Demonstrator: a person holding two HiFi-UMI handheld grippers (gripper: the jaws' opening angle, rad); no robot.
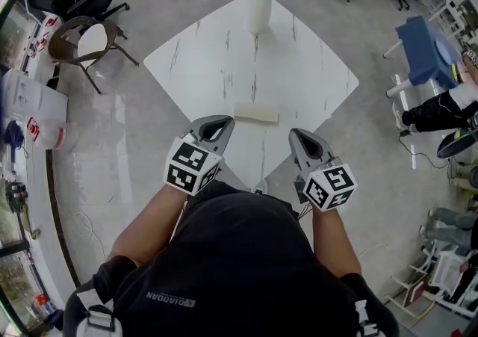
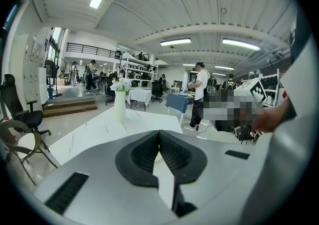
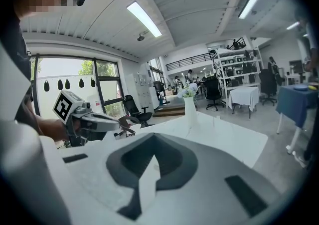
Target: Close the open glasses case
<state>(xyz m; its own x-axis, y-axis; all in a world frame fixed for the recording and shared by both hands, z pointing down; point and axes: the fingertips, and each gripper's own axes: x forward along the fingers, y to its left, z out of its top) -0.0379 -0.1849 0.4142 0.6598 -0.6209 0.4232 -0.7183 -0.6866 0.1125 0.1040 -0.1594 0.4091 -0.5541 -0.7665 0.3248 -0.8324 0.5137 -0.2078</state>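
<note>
- Glasses case (image 1: 256,113): pale, flat oblong, centre of the frame in the head view, lying on the white marbled surface (image 1: 314,81) towards its near corner. It is too small to tell whether the lid is up or down.
- Nothing touches the case, and neither gripper view shows it.
- Left tongs (image 1: 216,128): just below-left of the case, near it but clear. The left gripper view shows the tips pressed together with nothing between them.
- Right tongs (image 1: 305,143): below-right of the case, also clear. Tips are together and hold nothing.
- Vase (image 1: 258,10) with flowers: far corner of the surface, top centre, well apart from the case.
- Step: not settled. This fits closed tongs held back from a case whose lid is up, or drawn off one already shut.
- Next move: can't call it. From here neither tongs reaches the case, so any contact means going forward over the near corner.
</note>
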